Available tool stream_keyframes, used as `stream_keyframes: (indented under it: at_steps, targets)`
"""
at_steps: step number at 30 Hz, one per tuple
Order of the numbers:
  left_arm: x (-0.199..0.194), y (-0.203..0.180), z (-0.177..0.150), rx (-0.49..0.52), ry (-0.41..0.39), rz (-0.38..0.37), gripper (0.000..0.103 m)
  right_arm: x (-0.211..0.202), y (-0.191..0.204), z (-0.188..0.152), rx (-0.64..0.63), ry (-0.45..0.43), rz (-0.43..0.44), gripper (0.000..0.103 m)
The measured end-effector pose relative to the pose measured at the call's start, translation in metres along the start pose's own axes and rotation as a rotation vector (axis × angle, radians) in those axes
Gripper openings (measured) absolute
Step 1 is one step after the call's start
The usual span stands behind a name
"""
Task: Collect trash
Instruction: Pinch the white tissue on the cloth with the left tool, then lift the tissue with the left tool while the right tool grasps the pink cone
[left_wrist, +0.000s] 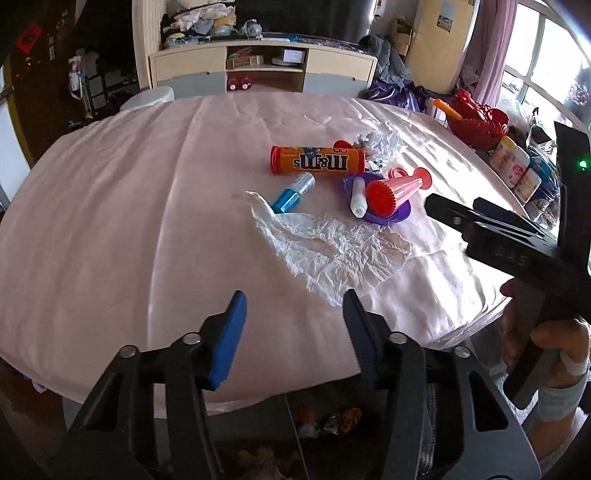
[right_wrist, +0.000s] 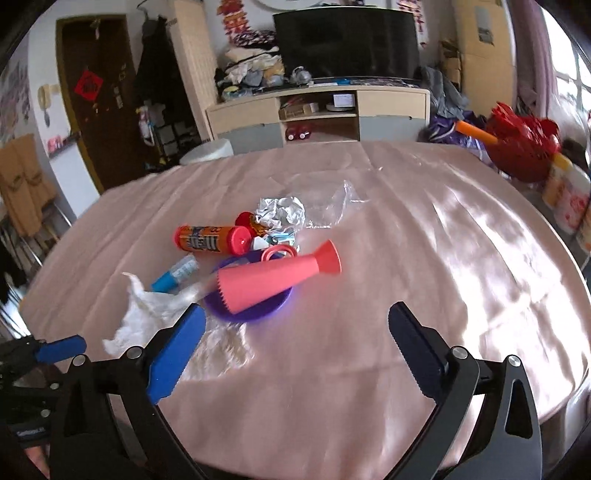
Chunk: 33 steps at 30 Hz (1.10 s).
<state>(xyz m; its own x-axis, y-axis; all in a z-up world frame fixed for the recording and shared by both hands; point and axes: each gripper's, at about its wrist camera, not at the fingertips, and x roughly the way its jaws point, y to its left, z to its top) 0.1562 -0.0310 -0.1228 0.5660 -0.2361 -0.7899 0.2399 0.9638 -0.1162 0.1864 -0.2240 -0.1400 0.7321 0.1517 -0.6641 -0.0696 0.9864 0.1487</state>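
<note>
Blue-padded fingers of the left gripper (left_wrist: 293, 325) sit nearest the lens, spread wide apart with nothing between them, hovering over the near edge of the pink tablecloth (left_wrist: 110, 221). Across from it, the right gripper (right_wrist: 295, 347) is likewise agape and holds nothing, its own two blue pads above the cloth just short of the litter.

One round table carries the whole heap, gathered near its middle. Largest is one flattened, crumpled white tissue (left_wrist: 332, 251), lying closest to the left gripper. Next comes one orange M&M's tube (left_wrist: 317, 160), on its side, with one crumpled ball of white paper (right_wrist: 282, 214) just behind it and one sheet of clear plastic film (right_wrist: 340, 206) beside that. One red cone-shaped cup (right_wrist: 273, 280) lies tipped across one purple dish (right_wrist: 255, 310); in the left view, one small white bottle (left_wrist: 358, 199) lies in the same dish beside the cone. One blue-and-clear tube (left_wrist: 291, 194) rests on the cloth, touching the tissue's far edge. One pink ring (right_wrist: 279, 253) sits behind the cone.

At the table's far right stands one red basket (right_wrist: 524, 147).
</note>
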Motion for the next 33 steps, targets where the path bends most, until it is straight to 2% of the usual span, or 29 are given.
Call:
stream_keyframes:
  at_steps: [5,9,12,17,19,21,22,33]
  targets:
    - [0.015,-0.001,0.008,-0.003,0.027,-0.008,0.045,0.020,0.006,0.005,-0.057,0.043,0.012,0.099]
    - [0.023,0.000,0.011,-0.003,0.041,-0.010,0.037,0.030,0.008,0.008,-0.071,0.059,0.022,0.099]
    - [0.030,0.001,0.014,-0.005,0.054,-0.014,0.029,0.038,0.007,0.009,-0.077,0.074,0.029,0.100]
    - [0.038,0.001,0.017,0.002,0.077,-0.024,0.007,0.048,0.007,0.011,-0.085,0.089,0.030,0.099]
    - [0.039,0.001,0.017,0.003,0.080,-0.026,0.002,0.050,0.008,0.010,-0.084,0.089,0.038,0.099]
    - [0.039,0.001,0.017,0.003,0.077,-0.028,0.001,0.049,0.007,0.010,-0.082,0.083,0.052,0.096]
    - [0.038,0.002,0.017,0.002,0.073,-0.027,0.001,0.047,0.008,0.008,-0.081,0.078,0.050,0.091]
    - [-0.004,0.004,0.027,-0.006,-0.038,-0.012,0.001,0.011,0.001,0.018,-0.054,0.003,0.025,0.089]
